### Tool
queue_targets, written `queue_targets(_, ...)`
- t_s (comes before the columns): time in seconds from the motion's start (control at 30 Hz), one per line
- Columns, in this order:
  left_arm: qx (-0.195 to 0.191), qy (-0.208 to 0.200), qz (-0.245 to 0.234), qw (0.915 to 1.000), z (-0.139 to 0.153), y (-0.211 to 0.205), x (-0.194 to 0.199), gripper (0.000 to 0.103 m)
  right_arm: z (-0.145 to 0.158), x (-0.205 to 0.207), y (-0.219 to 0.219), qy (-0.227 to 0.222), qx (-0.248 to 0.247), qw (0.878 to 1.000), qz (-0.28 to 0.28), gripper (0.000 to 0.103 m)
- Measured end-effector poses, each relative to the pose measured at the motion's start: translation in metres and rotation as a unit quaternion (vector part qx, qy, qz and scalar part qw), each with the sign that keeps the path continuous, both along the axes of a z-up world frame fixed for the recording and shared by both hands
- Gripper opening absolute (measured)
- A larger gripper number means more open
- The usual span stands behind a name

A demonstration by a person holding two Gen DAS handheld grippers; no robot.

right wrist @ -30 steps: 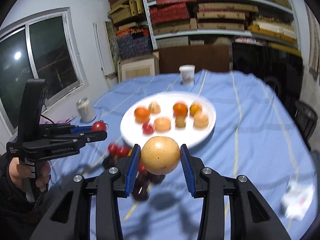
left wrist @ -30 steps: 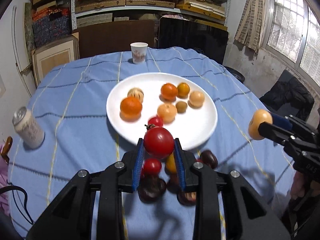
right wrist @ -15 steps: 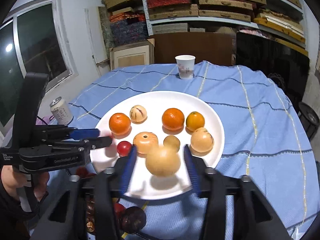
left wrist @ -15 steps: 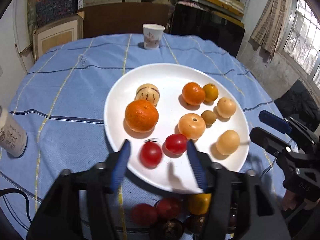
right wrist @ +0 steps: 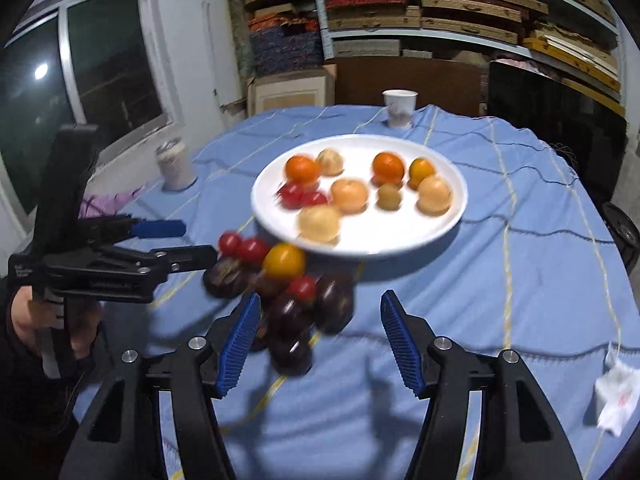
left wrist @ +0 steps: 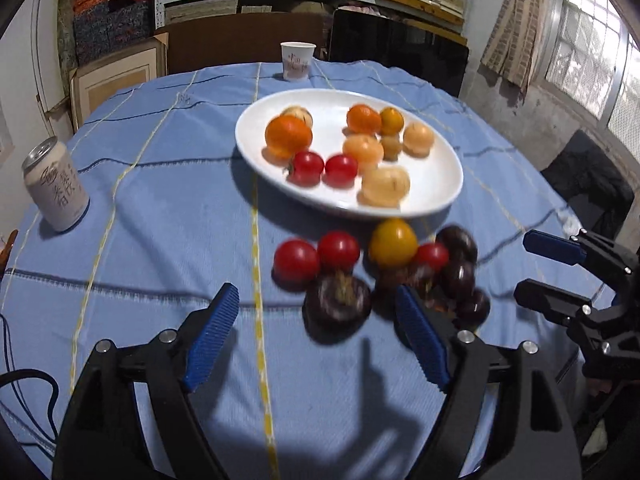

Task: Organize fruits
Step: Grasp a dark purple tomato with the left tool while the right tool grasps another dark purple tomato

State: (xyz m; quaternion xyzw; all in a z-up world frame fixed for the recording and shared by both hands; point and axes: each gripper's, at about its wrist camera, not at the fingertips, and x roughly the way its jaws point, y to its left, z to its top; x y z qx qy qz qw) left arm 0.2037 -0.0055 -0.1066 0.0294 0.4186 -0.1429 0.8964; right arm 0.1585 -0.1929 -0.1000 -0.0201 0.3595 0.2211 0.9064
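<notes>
Left hand-held gripper (left wrist: pixel 316 336) hangs spread wide and empty, low over the blue-clothed table (left wrist: pixel 160 208). Right hand-held gripper (right wrist: pixel 316 340) likewise gapes, holding nothing. Just beyond both lies the loose cluster of red, yellow and dark purple fruits (left wrist: pixel 380 268), slightly right of the left gripper's axis and left of the right gripper's. The round fruits present no long axis. Farther off, the white round plate (left wrist: pixel 440 196) holds sorted orange and red fruits.

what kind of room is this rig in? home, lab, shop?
Probably a storeroom or workshop back room used as a dining spot, not a lab. Shelves stacked with flat boxes line the wall, and a round table under a blue cloth holds a drink can and paper cup.
</notes>
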Motion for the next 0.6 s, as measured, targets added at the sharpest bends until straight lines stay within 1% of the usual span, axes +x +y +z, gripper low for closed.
queue_targets(0.1,0.006,0.005,0.004,1.0000,-0.011,0.004,-0.007,0.079,-0.013,-0.008,0.015,0.009,-0.017,1.000,0.009,0.054)
queue_targets(0.13,0.004,0.008,0.006,0.9999,-0.013,0.005,-0.007,0.079,-0.017,-0.007,0.018,0.015,-0.023,1.000,0.007,0.050)
queue_targets(0.3,-0.009,0.013,0.013,0.9998,-0.016,0.011,-0.007,0.079,-0.027,0.002,0.029,0.041,-0.024,0.999,0.004,0.045)
queue_targets(0.47,-0.022,0.015,0.012,0.9996,-0.017,0.014,-0.006,0.079,-0.031,0.009,0.025,0.060,-0.017,0.998,-0.014,0.044)
queue_targets(0.5,-0.023,0.016,0.012,0.9995,-0.017,0.015,-0.005,0.079,-0.033,0.010,0.025,0.067,-0.016,0.998,-0.015,0.042)
queue_targets(0.53,-0.024,0.017,0.011,0.9995,-0.017,0.014,-0.005,0.079,-0.036,0.011,0.024,0.074,-0.015,0.997,-0.015,0.037)
queue_targets(0.6,-0.023,0.018,0.009,0.9995,-0.017,0.013,-0.005,0.079,-0.038,0.011,0.021,0.080,-0.011,0.997,-0.020,0.033)
